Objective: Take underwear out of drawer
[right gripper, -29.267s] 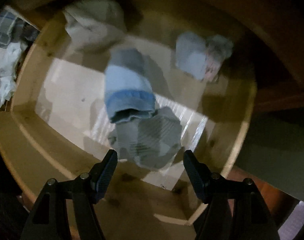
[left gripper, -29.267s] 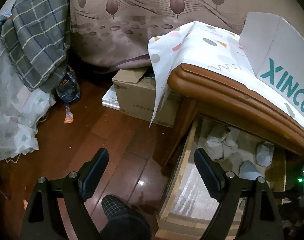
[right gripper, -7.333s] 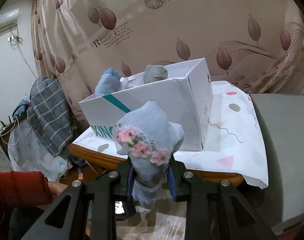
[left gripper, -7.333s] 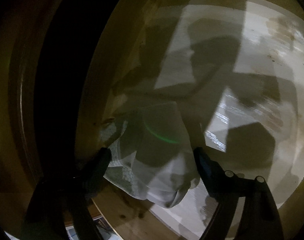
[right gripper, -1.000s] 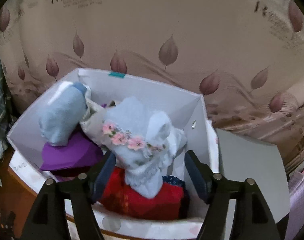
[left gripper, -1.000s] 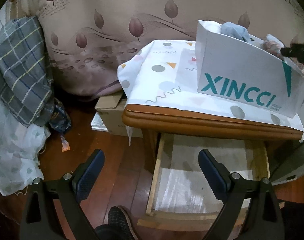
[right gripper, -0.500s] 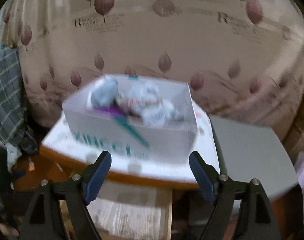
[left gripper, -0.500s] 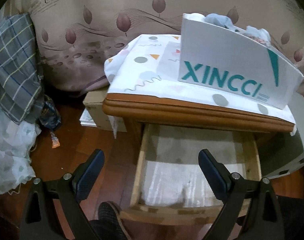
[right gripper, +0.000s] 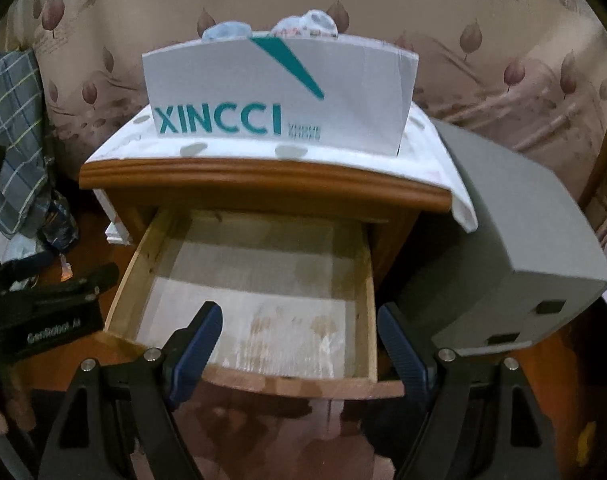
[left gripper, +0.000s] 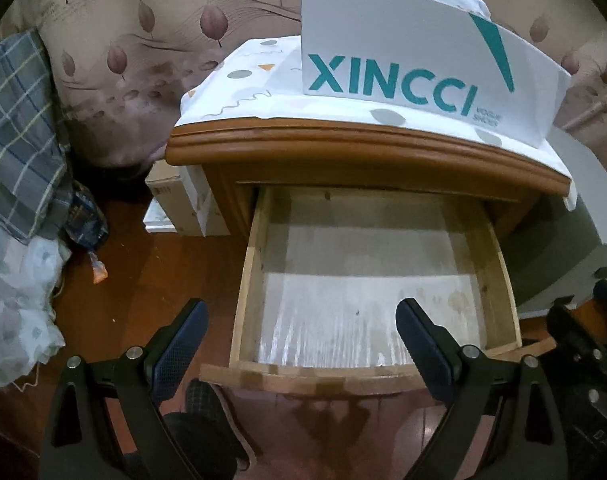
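Blue-padded fingers (left gripper: pixel 419 344) of both grippers stand wide apart, grasping nothing, above the pulled-out drawer (left gripper: pixel 247 264). Underwear (right gripper: pixel 303 26), blurred and probably bundled, peeks from the box (right gripper: pixel 271 92) on the surface (right gripper: pixel 263 178).

Black gripper (left gripper: pixel 301 330) frames, blue-padded jaws, silver screws.

White box (left gripper: pixel 403 40) with teal lettering, pale-wood drawer (left gripper: pixel 247 280), beige leaf-print curtain (left gripper: pixel 163 20), grey plaid cloth (left gripper: pixel 15 128)
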